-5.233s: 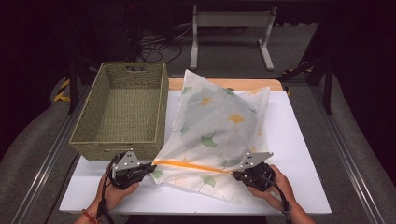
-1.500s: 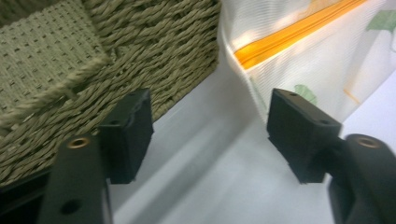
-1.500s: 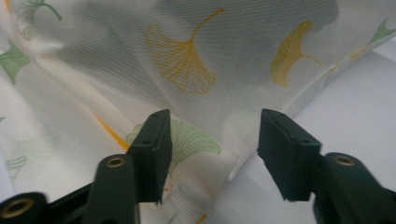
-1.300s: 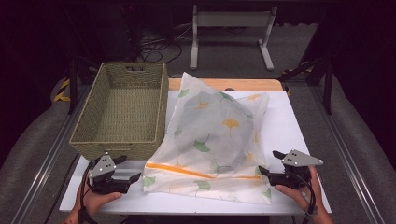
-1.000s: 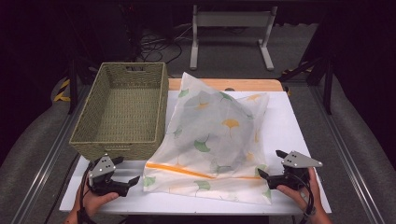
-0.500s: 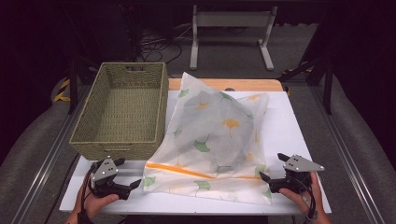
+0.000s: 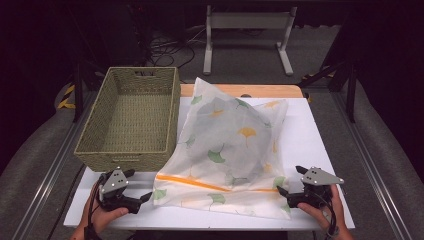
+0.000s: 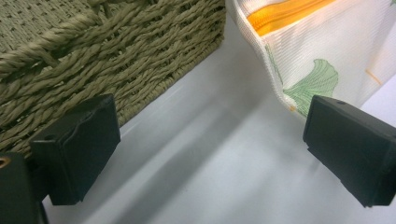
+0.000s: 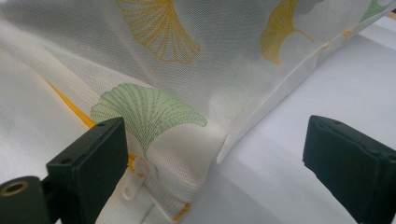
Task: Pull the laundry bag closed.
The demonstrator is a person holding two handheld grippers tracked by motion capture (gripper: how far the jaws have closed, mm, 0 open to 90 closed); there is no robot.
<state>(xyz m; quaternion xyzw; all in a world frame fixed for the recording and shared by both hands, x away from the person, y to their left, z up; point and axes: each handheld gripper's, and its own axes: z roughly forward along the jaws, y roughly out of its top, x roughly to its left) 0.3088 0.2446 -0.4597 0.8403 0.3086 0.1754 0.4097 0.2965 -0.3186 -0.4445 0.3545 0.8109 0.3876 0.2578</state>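
A white table (image 7: pixel 320 135) stands in a dark room, with cables and a pale metal stand (image 7: pixel 248 30) on the floor beyond its far edge. Nearest the person, the left gripper (image 7: pixel 146 197) sits at the near left corner with its jaws released and wide apart, holding nothing; in the left gripper view the mesh bag's corner (image 8: pixel 299 88) lies just beside one jaw, apart from it. The right gripper (image 7: pixel 281 192) at the near right is likewise spread and empty, its jaws straddling the bag's other near corner, where a small white zipper pull (image 9: pixel 132 183) shows next to the orange zipper (image 7: pixel 200 183). The mesh laundry bag (image 7: pixel 225 150), printed with green and yellow ginkgo leaves, lies in the middle of the table, puffed up by whatever is inside, its left edge leaning against the woven basket (image 7: pixel 95 145). It looks light, soft and floppy (the fine mesh would likely sag and slide rather than hold shape), so the stitched near corners and the zipper seam seem the firmest places to pinch. Bare table is free to the right of the bag and along the near edge; to the left the basket crowds it, empty and open on top, and a wooden board (image 7: pixel 280 90) shows at the far edge.
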